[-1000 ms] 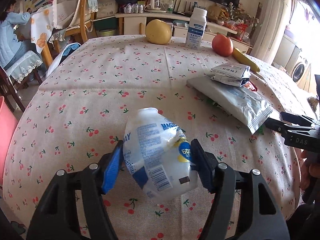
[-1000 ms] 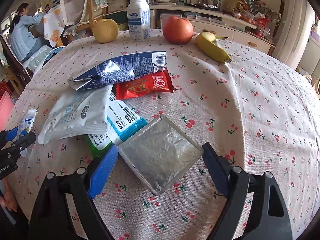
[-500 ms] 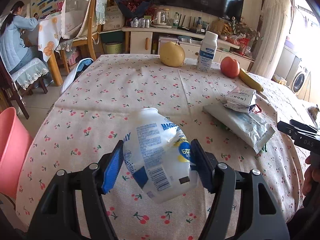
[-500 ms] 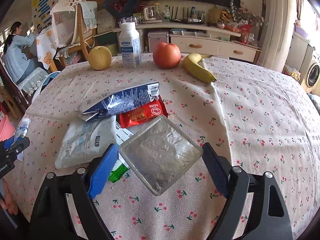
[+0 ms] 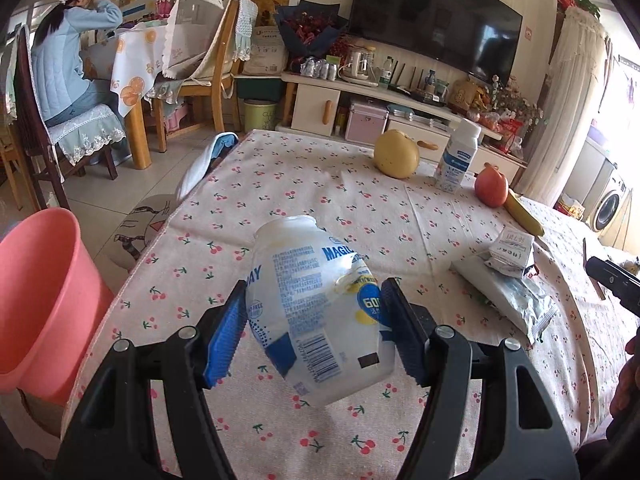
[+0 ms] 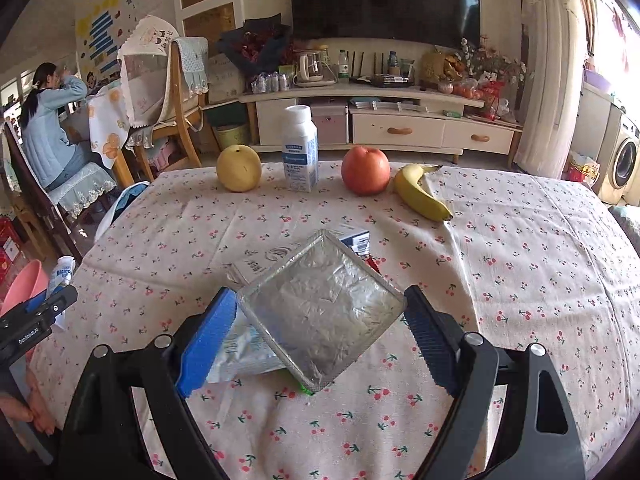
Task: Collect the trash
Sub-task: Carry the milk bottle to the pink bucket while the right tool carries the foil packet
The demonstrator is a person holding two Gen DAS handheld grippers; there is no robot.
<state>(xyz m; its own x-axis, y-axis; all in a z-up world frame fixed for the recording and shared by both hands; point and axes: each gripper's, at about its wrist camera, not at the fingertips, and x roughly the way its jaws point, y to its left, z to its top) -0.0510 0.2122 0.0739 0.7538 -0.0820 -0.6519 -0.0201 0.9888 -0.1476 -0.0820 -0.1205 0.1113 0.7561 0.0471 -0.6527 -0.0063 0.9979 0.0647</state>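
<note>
The left gripper [image 5: 314, 330] clamps a crumpled yogurt bottle [image 5: 318, 312] (mouth toward upper left); the right gripper [image 6: 320, 330] grips a diamond-turned foil packet [image 6: 322, 308].

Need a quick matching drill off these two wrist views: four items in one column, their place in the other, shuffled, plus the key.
Items
1. crushed yogurt bottle
2. silver foil packet
3. pink bin
4. banana

Places
A. on the floor, beside the table's edge
B. between the left gripper's pads, lifted off the tablecloth
C. lying on the tablecloth next to the red apple
D. between the right gripper's pads, lifted off the tablecloth

Pairs: 1-B, 2-D, 3-A, 4-C
</note>
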